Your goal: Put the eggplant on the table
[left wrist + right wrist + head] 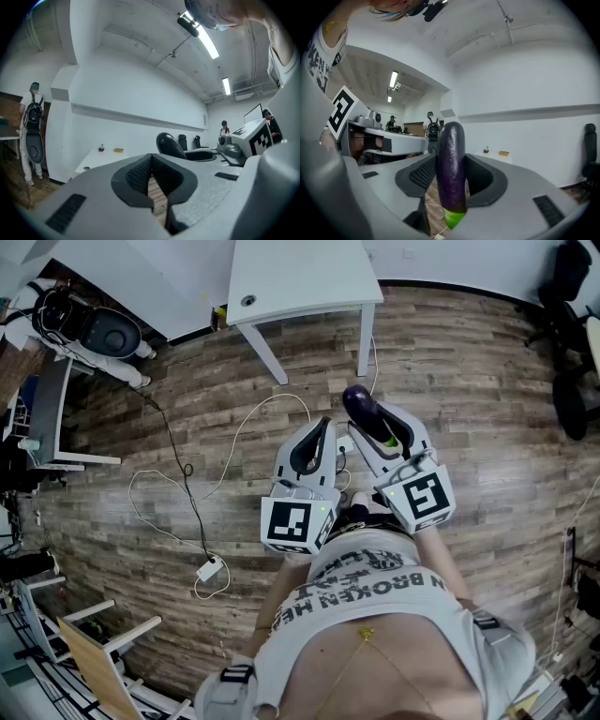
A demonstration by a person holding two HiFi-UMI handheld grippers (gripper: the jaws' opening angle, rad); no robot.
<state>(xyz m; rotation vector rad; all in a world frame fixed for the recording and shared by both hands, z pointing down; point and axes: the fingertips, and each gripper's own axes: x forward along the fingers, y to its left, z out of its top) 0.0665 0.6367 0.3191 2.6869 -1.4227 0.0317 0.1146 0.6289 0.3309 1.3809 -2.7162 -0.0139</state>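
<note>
A dark purple eggplant [358,399] with a green stem end is clamped between the jaws of my right gripper [370,420], held out level over the wooden floor. In the right gripper view the eggplant [451,140] stands upright between the pads of that gripper [451,171], stem end down. My left gripper [324,425] is beside it on the left, jaws together and empty; its pads [140,176] meet at the tips. From the left gripper view the eggplant [168,144] shows to the right. The white table [300,277] stands ahead, some way off.
Cables and a white power adapter [210,569] lie on the floor to the left. Black office chairs [572,334] are at the far right. A person with a backpack [94,329] stands at the far left. Two small items [108,149] sit on the table. Wooden frames [94,652] lean at the lower left.
</note>
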